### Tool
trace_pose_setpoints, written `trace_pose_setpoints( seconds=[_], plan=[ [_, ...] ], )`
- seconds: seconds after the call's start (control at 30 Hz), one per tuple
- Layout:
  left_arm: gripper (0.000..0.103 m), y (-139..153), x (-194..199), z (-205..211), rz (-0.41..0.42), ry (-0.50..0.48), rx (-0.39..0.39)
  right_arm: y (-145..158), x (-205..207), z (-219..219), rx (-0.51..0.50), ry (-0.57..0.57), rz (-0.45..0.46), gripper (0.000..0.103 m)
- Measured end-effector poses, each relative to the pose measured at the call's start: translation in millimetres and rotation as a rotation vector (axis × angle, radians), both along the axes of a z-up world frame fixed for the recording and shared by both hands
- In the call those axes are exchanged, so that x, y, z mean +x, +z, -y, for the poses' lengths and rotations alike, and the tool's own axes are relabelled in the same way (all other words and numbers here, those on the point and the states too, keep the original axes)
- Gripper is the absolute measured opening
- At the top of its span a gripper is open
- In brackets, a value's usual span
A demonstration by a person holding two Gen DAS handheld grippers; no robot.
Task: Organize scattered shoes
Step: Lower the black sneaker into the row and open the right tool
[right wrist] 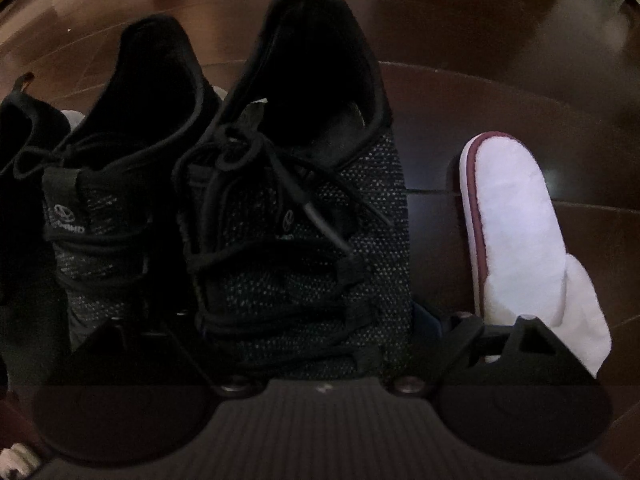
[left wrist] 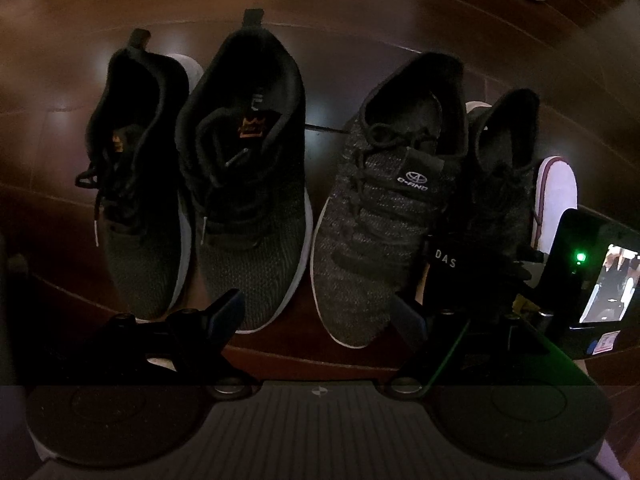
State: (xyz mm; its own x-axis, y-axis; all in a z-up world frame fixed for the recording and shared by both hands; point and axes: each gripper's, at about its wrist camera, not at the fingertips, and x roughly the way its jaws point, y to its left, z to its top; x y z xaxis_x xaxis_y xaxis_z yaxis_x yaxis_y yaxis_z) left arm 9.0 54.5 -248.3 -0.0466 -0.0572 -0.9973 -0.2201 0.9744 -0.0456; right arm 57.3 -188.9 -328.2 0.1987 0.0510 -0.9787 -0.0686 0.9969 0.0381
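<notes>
Four dark sneakers lined up on dark wooden floor [left wrist: 360,12]. Right tongs [right wrist: 320,344] straddle toe of grey speckled knit sneaker [right wrist: 304,216], grip uncertain; left tongs [left wrist: 316,316] open, empty. Risk: loose black laces [right wrist: 256,168] snagging, sneaker bumping white maroon-trimmed slipper [right wrist: 516,224] alongside.

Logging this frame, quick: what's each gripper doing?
Left gripper: open, holding nothing.
Right gripper: around the grey knit shoe; grip cannot be told.

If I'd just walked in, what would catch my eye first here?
A row of four dark sneakers on the wooden floor: a black pair with orange crown logos at left, a grey knit pair beside it. The right gripper has its fingers around the toe of the rightmost knit sneaker. A white slipper with maroon trim glows brightly just right of that.
</notes>
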Motion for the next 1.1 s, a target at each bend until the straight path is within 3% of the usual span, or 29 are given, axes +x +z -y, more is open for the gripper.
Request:
trace_pose_setpoints(
  seconds=[0.37, 0.73, 0.97, 1.1],
  plan=[
    [0.084, 6.2, 9.0, -3.6, 0.015, 0.004, -0.014, 1.4, 4.2, 5.4, 0.003, -0.062, -0.022, 0.092],
    [0.084, 12.5, 17.9, -14.5, 0.022, 0.016, -0.035, 9.1, 13.7, -1.7, -0.033, -0.011, -0.067, 0.099],
    [0.086, 30.9, 39.1, -30.8, 0.050, 0.062, -0.065, 40.0, 17.5, -7.6, -0.043, 0.020, -0.102, 0.100],
    [0.086, 41.8, 56.6, -32.2, 0.114, 0.036, -0.051, 69.0, 25.9, -10.9, -0.058, 0.007, -0.115, 0.100]
  ],
)
